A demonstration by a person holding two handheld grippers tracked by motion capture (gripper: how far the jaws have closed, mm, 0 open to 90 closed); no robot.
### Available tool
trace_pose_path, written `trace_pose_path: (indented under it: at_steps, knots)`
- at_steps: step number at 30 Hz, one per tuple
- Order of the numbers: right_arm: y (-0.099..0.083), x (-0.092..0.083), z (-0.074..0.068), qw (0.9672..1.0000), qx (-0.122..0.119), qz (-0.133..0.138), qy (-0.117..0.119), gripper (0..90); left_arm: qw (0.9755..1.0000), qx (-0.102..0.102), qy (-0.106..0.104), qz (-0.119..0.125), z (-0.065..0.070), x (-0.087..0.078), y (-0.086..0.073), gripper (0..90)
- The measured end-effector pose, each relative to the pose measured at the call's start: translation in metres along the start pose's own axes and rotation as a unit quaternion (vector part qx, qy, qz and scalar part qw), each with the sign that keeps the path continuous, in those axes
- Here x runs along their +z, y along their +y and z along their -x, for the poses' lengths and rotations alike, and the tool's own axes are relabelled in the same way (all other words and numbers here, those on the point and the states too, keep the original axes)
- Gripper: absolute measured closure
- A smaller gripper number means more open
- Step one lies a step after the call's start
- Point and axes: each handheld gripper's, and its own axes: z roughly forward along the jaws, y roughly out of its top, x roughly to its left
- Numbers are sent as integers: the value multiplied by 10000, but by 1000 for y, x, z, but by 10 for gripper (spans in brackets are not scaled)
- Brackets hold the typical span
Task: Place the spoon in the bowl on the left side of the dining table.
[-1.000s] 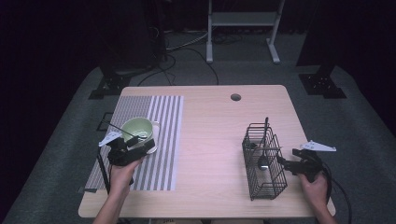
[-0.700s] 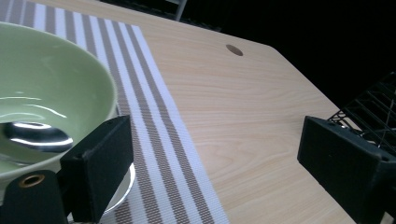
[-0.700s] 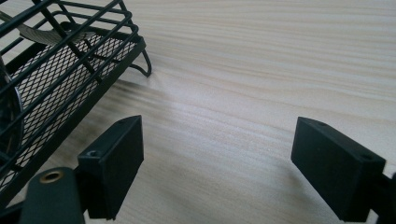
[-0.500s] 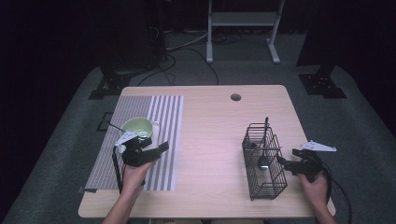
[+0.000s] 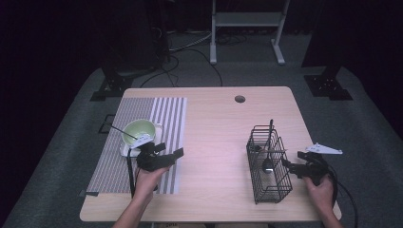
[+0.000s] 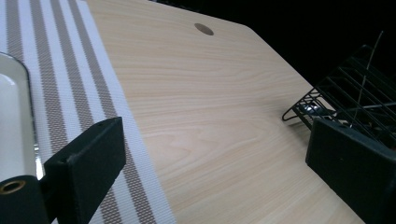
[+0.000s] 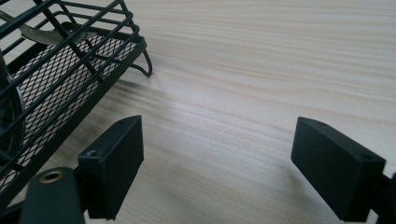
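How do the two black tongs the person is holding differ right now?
The left tongs hover over the striped mat, beside the green bowl; the right tongs sit at the table's right edge, next to the wire basket. The left tongs point across the table toward the basket. Both are open and empty.

No text, label, brand, number or sign can be read anywhere; the desk (image 5: 214, 137) is plain pale wood grain with no marking; the striped placemat (image 5: 161, 118) carries only its stripes; the green bowl (image 5: 138, 130) and the black wire basket (image 5: 268, 166) bear no lettering that shows; the black jaws in both gripper views are unmarked apart from small screw holes.
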Motion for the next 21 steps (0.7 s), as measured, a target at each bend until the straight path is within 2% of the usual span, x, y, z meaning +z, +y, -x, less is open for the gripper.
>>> trace_pose_path:
  at_steps: [7, 14, 21]
  knots:
    - [0, 0, 0, 10000, -5, 4, 2, 160, 9998, 126, -64, -105, 11, 8, -3, 26]
    - [0, 0, 0, 10000, -2, 8, 12, 160, 9992, 218, -215, -238, 24, 17, -10, 26]
    - [0, 0, 0, 10000, 6, 5, 10, 160, 9989, 228, -254, -308, 27, 20, -16, 26]
